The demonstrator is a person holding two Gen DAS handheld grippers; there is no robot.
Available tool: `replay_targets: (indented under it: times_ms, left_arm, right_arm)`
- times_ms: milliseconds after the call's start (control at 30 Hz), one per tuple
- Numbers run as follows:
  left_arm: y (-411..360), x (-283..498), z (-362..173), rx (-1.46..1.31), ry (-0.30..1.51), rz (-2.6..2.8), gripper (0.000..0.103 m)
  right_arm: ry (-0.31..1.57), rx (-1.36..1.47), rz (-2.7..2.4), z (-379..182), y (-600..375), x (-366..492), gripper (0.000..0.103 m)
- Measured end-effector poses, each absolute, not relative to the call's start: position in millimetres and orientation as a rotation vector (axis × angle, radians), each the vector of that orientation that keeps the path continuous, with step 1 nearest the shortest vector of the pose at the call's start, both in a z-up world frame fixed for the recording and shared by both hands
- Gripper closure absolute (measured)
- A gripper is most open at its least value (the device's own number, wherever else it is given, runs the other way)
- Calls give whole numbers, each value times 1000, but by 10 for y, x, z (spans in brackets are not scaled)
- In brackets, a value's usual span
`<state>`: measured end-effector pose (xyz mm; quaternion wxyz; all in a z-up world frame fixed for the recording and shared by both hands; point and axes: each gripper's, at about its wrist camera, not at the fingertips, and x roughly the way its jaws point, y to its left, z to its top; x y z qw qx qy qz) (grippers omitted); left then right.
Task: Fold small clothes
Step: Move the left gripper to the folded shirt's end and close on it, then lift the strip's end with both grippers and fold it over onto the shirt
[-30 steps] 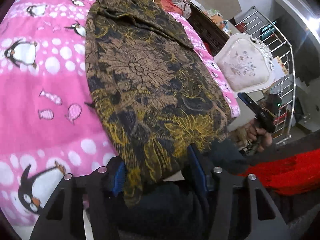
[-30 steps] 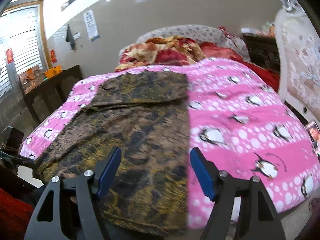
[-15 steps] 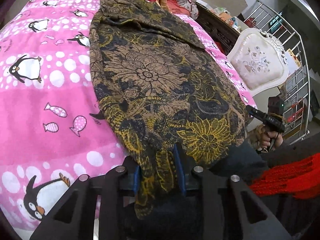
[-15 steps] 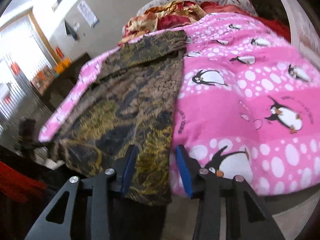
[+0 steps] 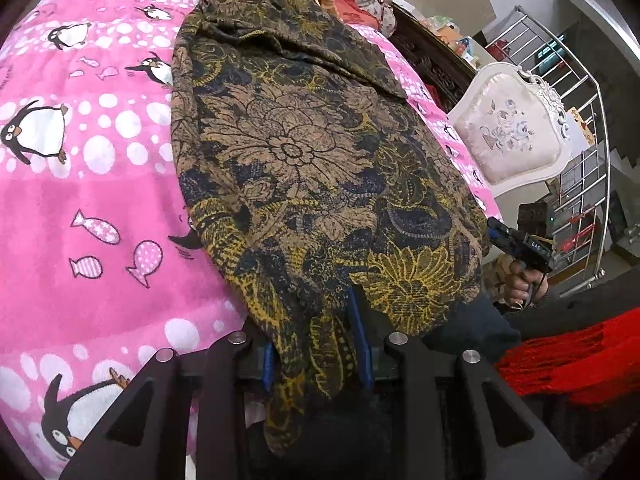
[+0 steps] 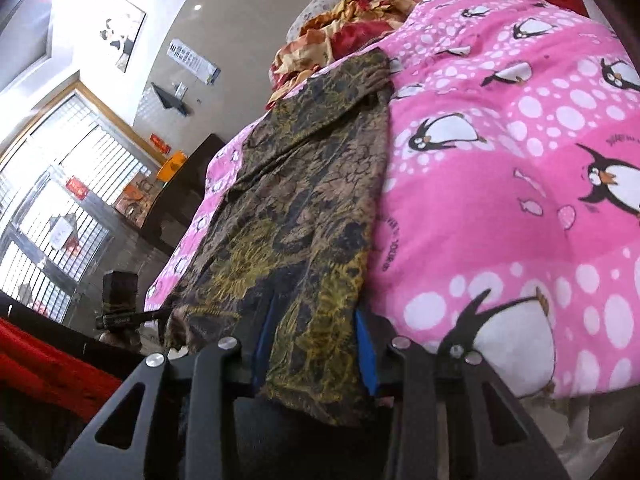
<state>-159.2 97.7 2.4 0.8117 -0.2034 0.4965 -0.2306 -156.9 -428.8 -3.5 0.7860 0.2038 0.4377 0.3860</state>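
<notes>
A brown, black and gold floral garment (image 5: 304, 168) lies spread lengthwise on a pink penguin blanket (image 5: 80, 200). My left gripper (image 5: 314, 344) is shut on a bunched fold of the garment's near hem, at the bed's edge. In the right wrist view, the same garment (image 6: 312, 184) runs away from my right gripper (image 6: 316, 344). Its jaws are closing, with the near corner of the hem lying flat between the blue pads (image 6: 366, 352). The left wrist view also shows the right gripper (image 5: 520, 240), hand-held at the garment's right corner.
Crumpled red and yellow bedding (image 6: 348, 20) lies at the head of the bed. A white upholstered chair (image 5: 508, 132) and a metal railing (image 5: 580, 184) stand to the right. A red knitted cloth (image 5: 580, 356) is close to me. A dark cabinet (image 6: 180, 200) stands left of the bed.
My left gripper went from open around the hem to shut on it. My right gripper dropped to the garment's near corner, rolled, and its jaws narrowed around the cloth.
</notes>
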Motion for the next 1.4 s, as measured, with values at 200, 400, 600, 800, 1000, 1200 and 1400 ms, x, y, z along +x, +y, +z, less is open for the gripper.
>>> replay_targets:
  times_ms: [200, 400, 600, 800, 1000, 1200, 1400]
  left_arm:
    - [976, -1560, 3, -443, 1059, -480, 98]
    - [993, -1586, 92, -419, 1049, -469, 103]
    - [1096, -1593, 353, -450, 957, -495, 103]
    - [1382, -1601, 725, -547, 816, -523, 103]
    - [1474, -1810, 1032, -528, 744, -603, 103]
    - [1512, -2053, 1402, -520, 686, -749, 103]
    - [1685, -1681, 1159, -550, 718, -588, 103]
  right_arm:
    - [962, 402, 845, -57, -4276, -1610, 72]
    - [957, 292, 802, 22, -4131, -1628, 99]
    - [851, 322, 821, 453, -4272, -1745, 100]
    - [696, 461, 840, 839, -4462, -1750, 100]
    - [662, 386, 894, 1153, -4299, -1923, 100]
    - [633, 333, 895, 1479, -4381, -2219, 100]
    - [638, 338, 802, 1475, -4538, -2130, 100]
